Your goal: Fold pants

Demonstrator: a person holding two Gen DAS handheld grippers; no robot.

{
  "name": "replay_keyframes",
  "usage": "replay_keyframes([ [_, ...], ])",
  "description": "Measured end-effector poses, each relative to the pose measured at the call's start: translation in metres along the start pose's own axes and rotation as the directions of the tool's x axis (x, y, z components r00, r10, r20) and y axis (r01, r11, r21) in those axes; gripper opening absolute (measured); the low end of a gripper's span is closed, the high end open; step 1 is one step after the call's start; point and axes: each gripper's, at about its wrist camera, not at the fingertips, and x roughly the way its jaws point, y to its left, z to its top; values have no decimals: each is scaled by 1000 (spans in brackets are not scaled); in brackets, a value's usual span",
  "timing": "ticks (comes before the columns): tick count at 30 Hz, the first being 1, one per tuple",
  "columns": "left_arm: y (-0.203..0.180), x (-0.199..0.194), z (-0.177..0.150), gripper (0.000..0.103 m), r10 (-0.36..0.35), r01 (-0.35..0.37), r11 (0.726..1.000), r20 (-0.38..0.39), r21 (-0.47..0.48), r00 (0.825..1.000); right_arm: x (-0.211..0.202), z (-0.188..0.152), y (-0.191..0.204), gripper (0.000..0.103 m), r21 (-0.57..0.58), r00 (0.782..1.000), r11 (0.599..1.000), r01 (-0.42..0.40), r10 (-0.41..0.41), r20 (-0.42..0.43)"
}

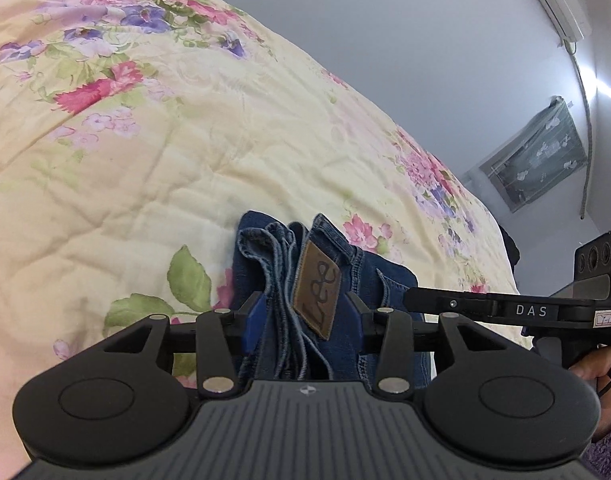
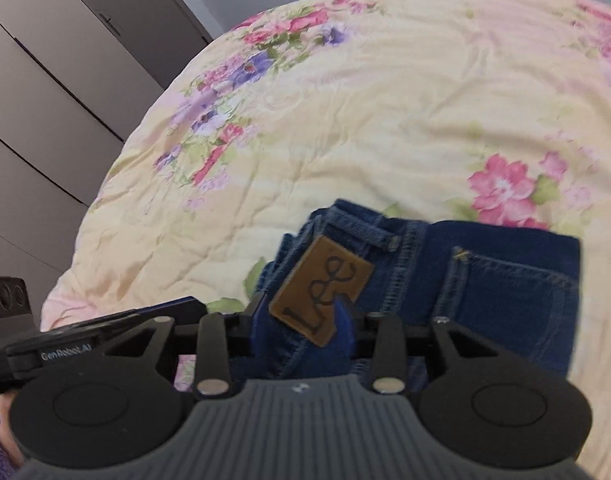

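Jeans (image 1: 345, 280) sit folded into a compact bundle on the floral quilt (image 1: 145, 160), both claws straddling the same waistband corner.

Left wrist view: left gripper (image 1: 301, 312) at lower centre, jaws parted around the stacked denim edges and the brown leather patch (image 1: 317, 288); whether its blue pads (image 1: 253, 320) press the cloth, cannot tell. Bundle runs away from the claw toward frame centre, long side trailing right. Right gripper body (image 1: 505, 312) enters from the right edge, just beside the bundle.
Right wrist view: right gripper (image 2: 301, 320) lower centre, jaws part-open either side of the leather patch (image 2: 321, 292); one blue pad touches it, grip unclear. Jeans (image 2: 485, 280) extend to the right, back pocket (image 2: 509, 300) facing up. Left gripper body (image 2: 105, 328) sits at lower left, equally near.
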Motion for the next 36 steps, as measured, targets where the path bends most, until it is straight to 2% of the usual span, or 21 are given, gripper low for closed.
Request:
replay_keyframes([
  [2,-12,12,-3,47,41,-38,998,-48,47,998,-12,-7,-24,30,8,999,999,52,-52,8],
  [4,-23,21,-9,47,115,-104,987,-86,125,990,-22,-17,-49,23,28,996,995,91,-91,12],
  [5,-28,26,-13,39,154,-135,976,-107,172,982,-26,-22,-60,20,30,994,994,108,-108,16],
  [7,-34,37,-23,26,270,-222,935,-149,276,951,-32,-33,-80,17,21,989,989,144,-144,21],
  [10,-34,52,-34,24,359,-276,889,-182,365,915,-36,-47,-100,17,-4,985,985,170,-170,24],
  [13,-31,60,-38,25,390,-300,877,-192,375,900,-36,-53,-109,13,-54,978,978,200,-195,79],
  [15,-28,62,-38,28,393,-303,878,-196,370,898,-34,-49,-111,13,-87,971,973,213,-201,129],
  [17,-24,62,-38,35,390,-302,882,-202,361,898,-28,-40,-114,10,-84,969,975,206,-191,154],
  [19,-17,62,-35,36,368,-289,900,-215,325,905,-15,-30,-116,9,-79,972,979,190,-176,155],
  [21,-13,62,-34,36,352,-278,910,-222,306,909,3,-23,-116,8,-97,969,972,215,-200,147],
  [28,-12,71,-34,38,351,-272,906,-217,324,911,64,-9,-129,3,-93,960,959,268,-257,112],
  [31,-10,68,-35,38,341,-267,912,-216,311,915,66,-5,-130,3,-47,959,962,269,-263,110],
  [33,-10,64,-38,40,342,-275,914,-203,299,918,61,-7,-126,3,-63,955,958,280,-272,117],
  [36,-17,60,-43,43,366,-300,898,-171,321,915,43,-17,-112,4,-112,947,946,304,-287,143],
])
